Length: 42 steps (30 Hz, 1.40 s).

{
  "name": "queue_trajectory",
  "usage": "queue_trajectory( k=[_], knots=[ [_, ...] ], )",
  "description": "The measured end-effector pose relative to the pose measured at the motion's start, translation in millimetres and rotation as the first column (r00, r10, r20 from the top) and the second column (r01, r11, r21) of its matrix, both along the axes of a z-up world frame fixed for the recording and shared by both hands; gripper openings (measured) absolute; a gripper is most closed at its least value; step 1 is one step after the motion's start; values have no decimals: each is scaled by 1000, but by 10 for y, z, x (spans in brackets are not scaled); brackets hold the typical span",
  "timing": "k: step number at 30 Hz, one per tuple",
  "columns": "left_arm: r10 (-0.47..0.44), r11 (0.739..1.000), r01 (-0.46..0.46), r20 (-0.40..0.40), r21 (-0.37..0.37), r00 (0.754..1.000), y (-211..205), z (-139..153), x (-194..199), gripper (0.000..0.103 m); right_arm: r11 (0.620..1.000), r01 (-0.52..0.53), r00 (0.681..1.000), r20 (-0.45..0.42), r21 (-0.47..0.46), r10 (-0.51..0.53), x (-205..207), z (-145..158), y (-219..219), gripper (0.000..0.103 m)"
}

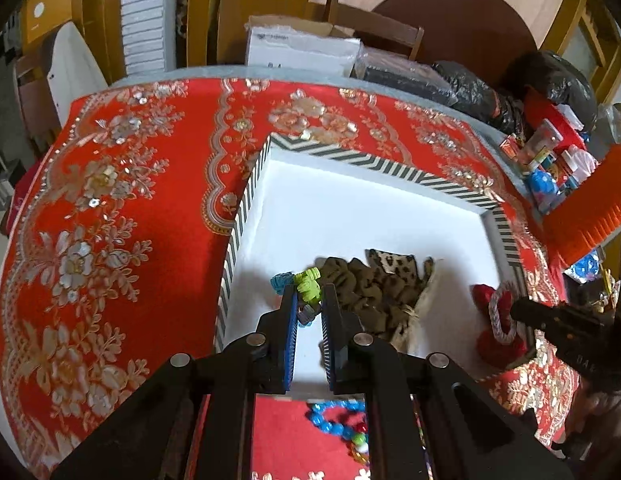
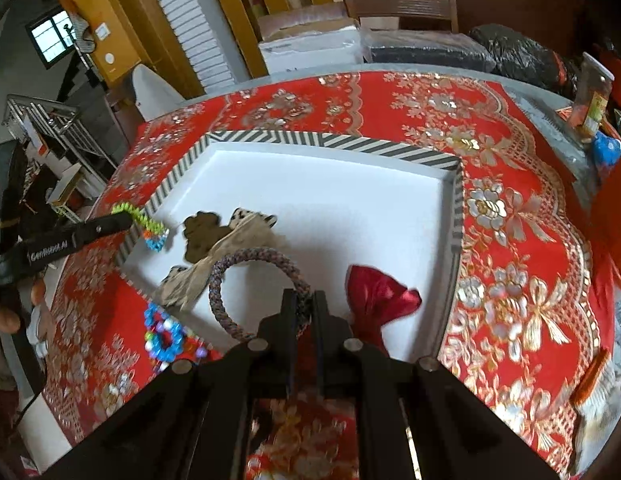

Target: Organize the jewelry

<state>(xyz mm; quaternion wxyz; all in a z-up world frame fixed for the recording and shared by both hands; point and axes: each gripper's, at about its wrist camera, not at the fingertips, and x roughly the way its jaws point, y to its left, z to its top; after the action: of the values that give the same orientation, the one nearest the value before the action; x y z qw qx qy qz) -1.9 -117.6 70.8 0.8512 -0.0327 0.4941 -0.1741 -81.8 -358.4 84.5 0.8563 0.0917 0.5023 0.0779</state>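
I am in the placing step, both hands loaded over the striped-rim tray (image 2: pixel 390 146) that sits on the red embroidered cloth of the table (image 1: pixel 158 216). My left tool (image 1: pixel 309 298) is closed on a green and blue bead bracelet (image 1: pixel 308 285), which hangs just inside the tray's near-left corner; in the right wrist view the same bracelet (image 2: pixel 150 227) dangles across the striped rim. My right tool (image 2: pixel 300 307) is clamped on a braided rope bangle (image 2: pixel 246 276), held over the tray's near edge. From the left wrist view that bangle (image 1: pixel 499 316) appears beside a red satin pouch (image 1: pixel 495 340) at the tray's right side. I judge the next move to be lowering each piece to bare white floor and opening the jaws, with the left bracelet carried clear of the rim first so that it does not drape over it. In the way are a leopard-print scrunchie (image 1: pixel 390 276) and a brown ruffled one (image 2: pixel 200 236), heaped in the middle of the near half of the tray just beside the left tool, and the pouch (image 2: pixel 376 300) close by the right. The far half of the tray is free. A blue bead bracelet (image 2: pixel 166 334) is not yet in the tray, lying on the cloth just outside its near edge, and I take it as the next pick.
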Motion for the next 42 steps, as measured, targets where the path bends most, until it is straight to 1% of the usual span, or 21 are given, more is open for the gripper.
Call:
queue_trajectory(
  k=[5,12,13,15,17,21,24,25,26,27,30,34,36,39,42],
  knots=[
    [3,1000,-2,-37,14,999,-1,-188,107,0,1000,24,999,-23,-18,-24,287,-130,-9,7],
    [9,1000,-8,-88,12,996,19,-345,154,0,998,57,997,-56,-40,-59,551,-314,-85,7],
    [14,1000,-13,-101,13,995,32,-381,161,1,997,58,996,-60,-41,-61,567,-334,-94,7],
    [26,1000,-26,-125,7,992,54,-433,168,9,997,64,996,-67,-42,-67,618,-398,-114,7],
    [27,1000,-28,-118,-4,993,66,-436,139,9,997,62,995,-73,-53,-66,656,-447,-117,8],
    [5,1000,-4,-122,6,992,18,-456,40,10,996,67,994,-81,-54,-72,672,-517,-139,16],
    [-17,1000,20,-113,19,993,-25,-458,-76,10,996,71,994,-78,-48,-75,636,-518,-159,21],
    [-20,1000,23,-115,21,993,-33,-460,-111,10,996,72,994,-77,-48,-76,626,-516,-164,26],
    [-23,999,25,-120,21,993,-40,-459,-134,10,996,74,994,-76,-49,-78,609,-510,-171,28],
    [-22,1000,24,-124,17,992,-42,-456,-145,11,996,75,994,-74,-49,-78,591,-498,-175,30],
    [-16,1000,17,-130,3,991,-37,-451,-201,11,997,73,996,-57,-34,-74,501,-411,-170,31],
    [-9,1000,9,-131,1,991,-38,-443,-249,11,999,33,999,-33,-9,-33,281,-330,-97,39],
    [-1,1000,1,-129,-1,992,-30,-432,-259,15,1000,-2,999,-52,-25,1,187,-375,-25,39],
    [4,1000,-5,-131,-4,991,-15,-428,-275,15,999,-28,997,-75,-28,26,80,-452,53,39],
    [-1,1000,2,-134,10,991,-16,-431,-344,15,998,-42,997,-73,-46,39,-4,-459,104,39]
  ],
)
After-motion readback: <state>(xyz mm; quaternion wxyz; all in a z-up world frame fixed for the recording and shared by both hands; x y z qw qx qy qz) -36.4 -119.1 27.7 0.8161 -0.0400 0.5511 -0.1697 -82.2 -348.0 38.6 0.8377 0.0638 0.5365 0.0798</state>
